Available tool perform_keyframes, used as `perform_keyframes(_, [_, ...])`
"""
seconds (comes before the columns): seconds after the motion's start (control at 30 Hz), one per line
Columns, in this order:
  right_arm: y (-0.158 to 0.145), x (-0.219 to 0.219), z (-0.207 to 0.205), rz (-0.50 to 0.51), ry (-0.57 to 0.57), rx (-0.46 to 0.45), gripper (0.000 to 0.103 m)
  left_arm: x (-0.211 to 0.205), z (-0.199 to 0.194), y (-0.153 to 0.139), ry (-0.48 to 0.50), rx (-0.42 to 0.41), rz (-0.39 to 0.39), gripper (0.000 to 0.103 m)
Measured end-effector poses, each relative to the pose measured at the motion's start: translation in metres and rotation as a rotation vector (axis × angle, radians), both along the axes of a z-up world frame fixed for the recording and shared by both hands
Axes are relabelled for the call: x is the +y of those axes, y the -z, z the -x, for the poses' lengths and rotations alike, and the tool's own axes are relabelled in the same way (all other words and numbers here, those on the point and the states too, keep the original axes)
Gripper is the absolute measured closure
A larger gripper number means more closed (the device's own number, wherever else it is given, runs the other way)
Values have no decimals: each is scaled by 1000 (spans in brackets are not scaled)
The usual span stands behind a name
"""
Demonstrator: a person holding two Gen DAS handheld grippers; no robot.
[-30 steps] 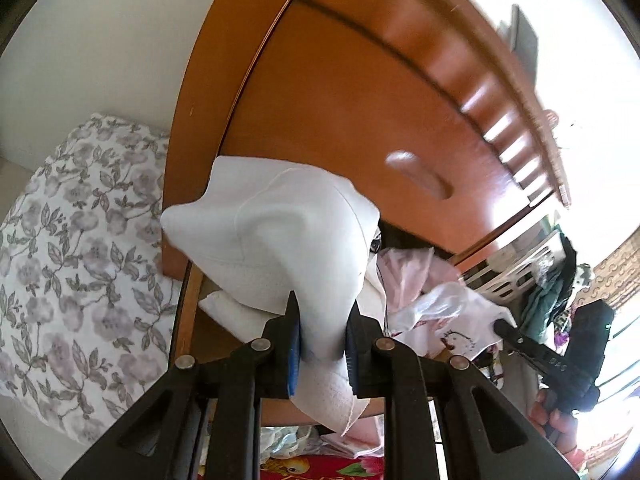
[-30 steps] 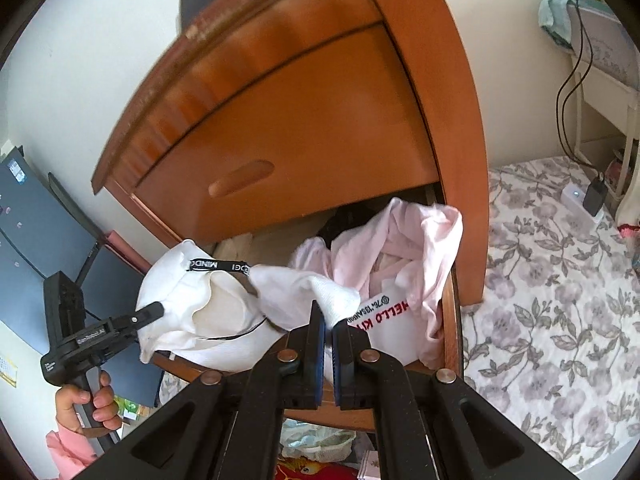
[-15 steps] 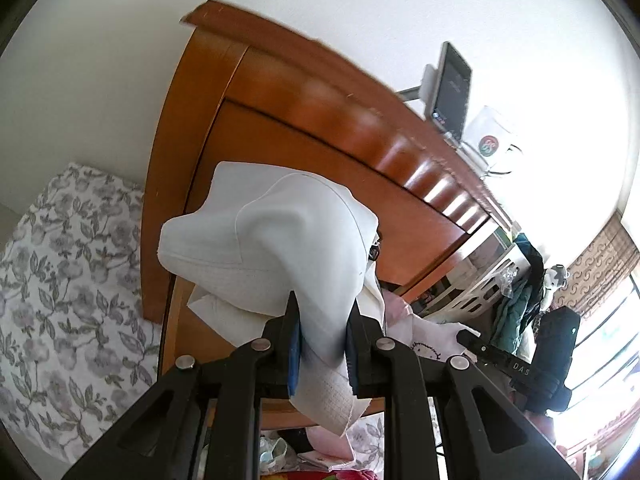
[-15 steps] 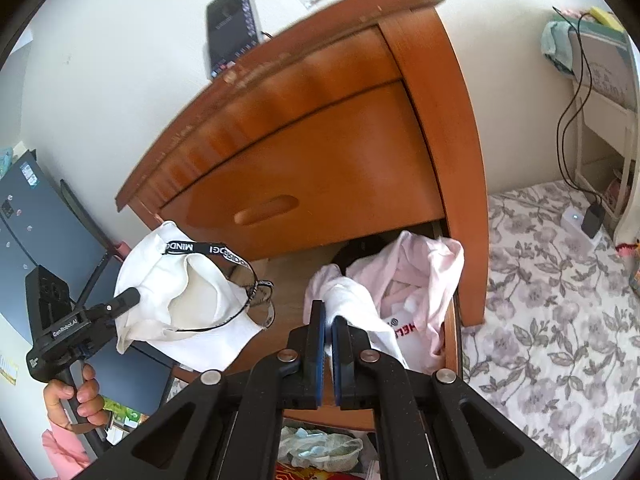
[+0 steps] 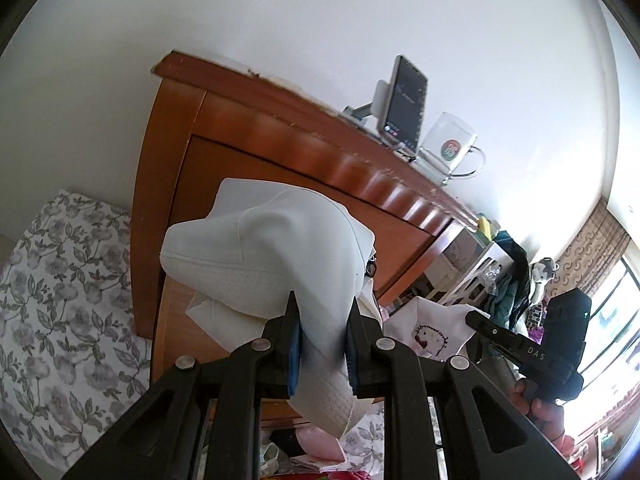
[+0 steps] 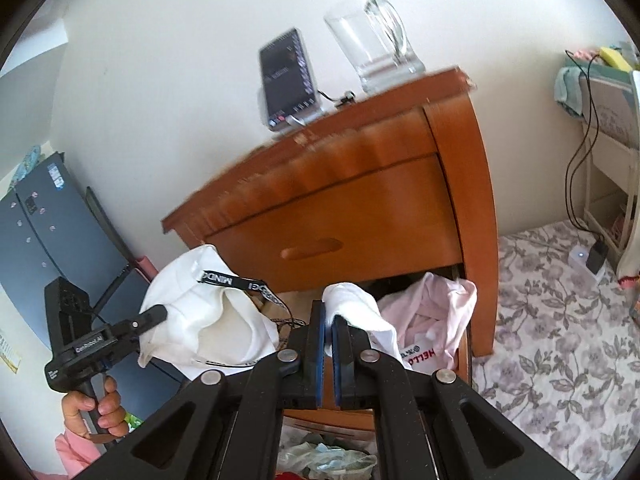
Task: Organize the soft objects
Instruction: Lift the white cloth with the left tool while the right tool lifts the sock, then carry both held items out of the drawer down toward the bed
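Left tongs (image 5: 320, 332) clamped on a fold of a white fabric hat with a black printed strap (image 5: 276, 256); hat hangs bunched in the air in front of the orange-brown wooden nightstand (image 5: 256, 136), clear of it. From the right wrist view the same hat (image 6: 208, 320) shows its pale lining and strap lettering, with the left tongs (image 6: 154, 314) biting its rim; a hand (image 6: 96, 404) grips the handle below. Right tongs (image 6: 327, 332) nearly closed on a thin edge of a white garment with red "HELLO" print (image 6: 360, 312), which trails back into the open lower drawer (image 6: 464, 340). A pale pink cloth (image 6: 436, 304) is heaped in that drawer, draped over its right side. Upper drawer is closed. On top of the nightstand: a dark phone on a stand (image 6: 286, 76) and a clear glass mug (image 6: 372, 44), side by side. Floral grey-and-white bedding (image 6: 560, 320) lies to the right.
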State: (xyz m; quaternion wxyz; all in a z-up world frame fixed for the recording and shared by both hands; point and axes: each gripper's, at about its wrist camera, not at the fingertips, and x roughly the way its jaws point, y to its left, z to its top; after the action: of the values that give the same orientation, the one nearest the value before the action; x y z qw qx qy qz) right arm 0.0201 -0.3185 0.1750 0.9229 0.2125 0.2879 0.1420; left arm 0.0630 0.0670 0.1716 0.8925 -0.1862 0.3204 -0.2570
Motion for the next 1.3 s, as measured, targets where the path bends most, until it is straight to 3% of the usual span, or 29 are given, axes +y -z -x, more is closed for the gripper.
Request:
perform_keyframes(0.63, [-48,6,68,10,-36,-183,100,0,53,-33,46,-110,16,84])
perform_keyframes(1.3, [-69,21,123,47,-68,-249,100,3,96,-42,74,-132,21,84])
